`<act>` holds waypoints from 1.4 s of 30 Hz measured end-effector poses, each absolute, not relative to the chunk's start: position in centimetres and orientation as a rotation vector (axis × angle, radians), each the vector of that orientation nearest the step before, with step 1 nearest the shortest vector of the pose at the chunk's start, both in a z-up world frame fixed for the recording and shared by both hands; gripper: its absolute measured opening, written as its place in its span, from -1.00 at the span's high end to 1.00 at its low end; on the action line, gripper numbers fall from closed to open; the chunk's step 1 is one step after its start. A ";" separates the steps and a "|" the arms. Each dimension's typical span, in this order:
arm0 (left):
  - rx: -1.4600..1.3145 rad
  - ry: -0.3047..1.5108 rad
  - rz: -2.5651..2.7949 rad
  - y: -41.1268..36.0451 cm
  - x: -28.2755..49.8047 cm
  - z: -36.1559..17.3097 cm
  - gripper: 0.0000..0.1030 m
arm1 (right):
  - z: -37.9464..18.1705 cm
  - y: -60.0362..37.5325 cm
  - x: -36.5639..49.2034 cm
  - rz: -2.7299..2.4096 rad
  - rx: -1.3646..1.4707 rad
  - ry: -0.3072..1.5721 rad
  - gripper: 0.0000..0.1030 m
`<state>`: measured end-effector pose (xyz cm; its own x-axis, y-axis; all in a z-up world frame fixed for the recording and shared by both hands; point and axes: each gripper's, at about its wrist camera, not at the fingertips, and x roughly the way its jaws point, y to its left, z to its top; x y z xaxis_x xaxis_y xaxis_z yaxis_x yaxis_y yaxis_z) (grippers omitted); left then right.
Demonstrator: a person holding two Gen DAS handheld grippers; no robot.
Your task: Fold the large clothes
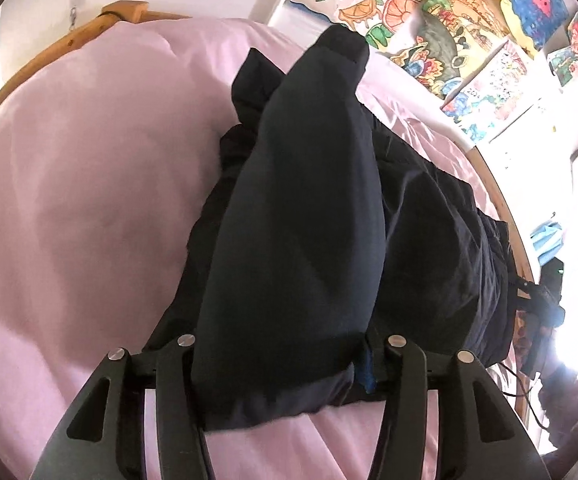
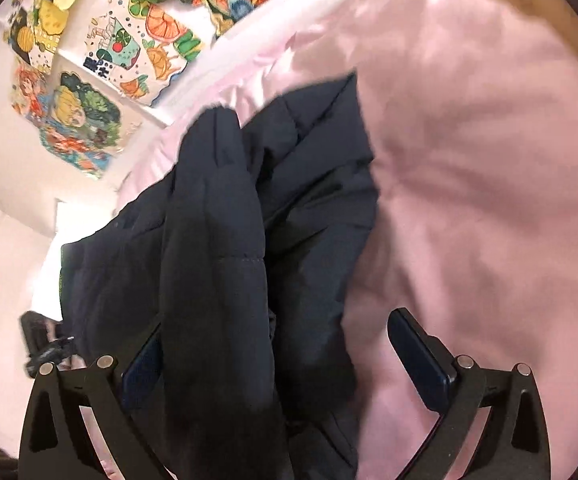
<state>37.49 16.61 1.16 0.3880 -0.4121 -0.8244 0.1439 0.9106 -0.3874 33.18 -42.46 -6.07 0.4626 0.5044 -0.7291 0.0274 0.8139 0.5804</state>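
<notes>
A dark navy padded jacket (image 1: pixel 297 216) lies on a bed covered with a pink sheet (image 1: pixel 73 184), and everything else is placed here relative to that jacket. It lies in a long, rumpled heap, with one puffy sleeve or folded panel draped lengthwise along its top.

The left gripper (image 1: pixel 285 354) sits at the near end of the jacket. Its jaws are partly spread, with the end of the padded fold lying between them; the fabric hides the pads, so whether they still press on it cannot be told.

The right gripper (image 2: pixel 289 344) is at the jacket's other near edge, as seen in the right wrist view. Its jaws stand wide apart. The right finger (image 2: pixel 421 352) is clear of the cloth over bare sheet, while the left finger (image 2: pixel 145 364) sits against the jacket's side. A fold of jacket (image 2: pixel 217 264) lies between them, not pinched.

Beyond the jacket's far end, a wall carries bright children's drawings (image 1: pixel 441 20). A wooden bed frame (image 1: pixel 89 32) curves round the sheet on the side away from the drawings.
</notes>
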 end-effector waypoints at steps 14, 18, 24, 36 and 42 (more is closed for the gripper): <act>-0.176 1.001 -0.263 13.0 29.8 12.6 -0.51 | 7.2 -35.8 25.5 0.229 0.283 0.818 -1.00; -0.131 0.926 -0.272 9.7 26.1 16.8 -0.58 | 11.1 -33.0 22.1 0.248 0.265 0.708 -1.00; -0.074 0.765 -0.229 5.2 18.6 19.3 -0.91 | 14.5 -29.7 14.9 0.241 0.269 0.568 -1.00; 0.041 0.495 -0.200 1.1 4.6 19.2 -0.97 | 16.0 -24.1 2.0 0.246 0.110 0.428 -1.00; 0.029 0.442 -0.159 1.5 0.6 17.5 -0.97 | 15.7 -23.2 -2.2 0.237 0.093 0.404 -1.00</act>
